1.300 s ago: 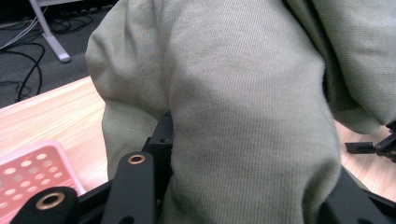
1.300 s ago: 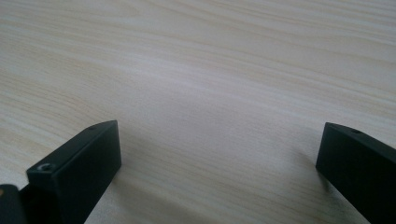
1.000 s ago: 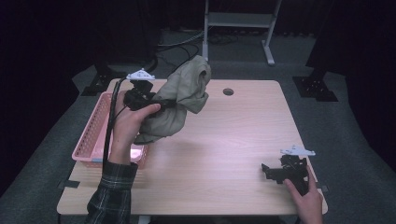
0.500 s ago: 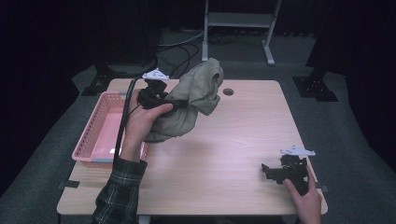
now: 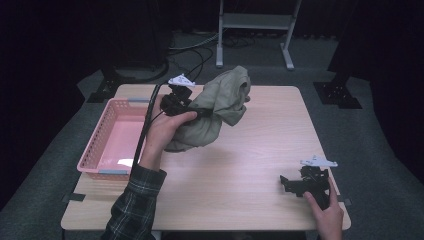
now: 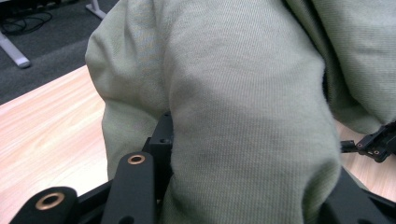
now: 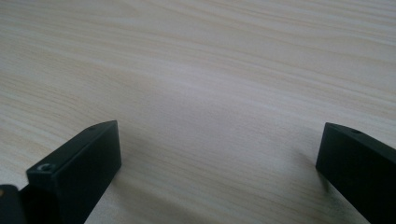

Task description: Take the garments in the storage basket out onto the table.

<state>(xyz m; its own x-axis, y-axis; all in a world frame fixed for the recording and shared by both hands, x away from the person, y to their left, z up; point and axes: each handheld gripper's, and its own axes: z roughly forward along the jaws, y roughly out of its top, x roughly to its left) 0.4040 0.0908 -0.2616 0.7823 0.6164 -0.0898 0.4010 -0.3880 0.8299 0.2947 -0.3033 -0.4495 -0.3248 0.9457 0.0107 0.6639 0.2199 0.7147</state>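
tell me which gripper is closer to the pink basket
Left. The left gripper is held up just beyond the pink basket's far right corner, shut on the green cloth. The right gripper rests across the table, near its right front corner.

The high view looks forward and down from above the person's side, taking in the whole worktop, the pink basket at its left and dark floor beyond. The left gripper view sits very near the cloth — its weave is plain — with worktop grain at its left and the right tongs far off at its right edge. The right gripper view looks low along bare worktop, close up. All three share the wooden top.
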